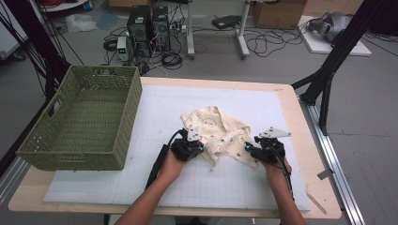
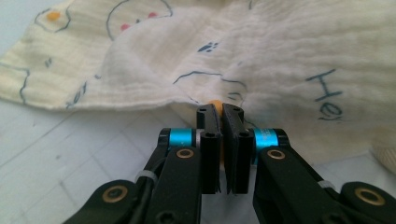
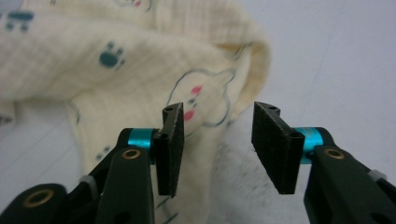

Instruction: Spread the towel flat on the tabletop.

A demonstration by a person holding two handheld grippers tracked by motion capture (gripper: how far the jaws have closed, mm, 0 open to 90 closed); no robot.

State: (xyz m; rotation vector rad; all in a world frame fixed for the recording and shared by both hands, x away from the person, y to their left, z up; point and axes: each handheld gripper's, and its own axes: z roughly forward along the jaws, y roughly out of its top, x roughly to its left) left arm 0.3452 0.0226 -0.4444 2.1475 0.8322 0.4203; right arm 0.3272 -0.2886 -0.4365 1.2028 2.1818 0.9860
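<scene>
From above, the cloth (image 1: 217,131) lies crumpled mid-bench, near the green basket (image 1: 80,117); I judge it light, limp and best pinched at an edge. My forearms reach forward. My left tool (image 2: 222,111) is clamped on its hem. My right tool (image 3: 217,119) stands parted, gripping nothing, over a fold.

A pale wooden bench (image 1: 300,140) carries a white gridded mat (image 1: 155,117). Behind its far edge lies a grey floor (image 1: 281,65) strewn with black cables (image 1: 263,44), two computer towers (image 1: 148,23), cardboard boxes (image 1: 277,14) and white desk legs (image 1: 243,33). Black frame struts (image 1: 338,51) stand off the far right corner.
</scene>
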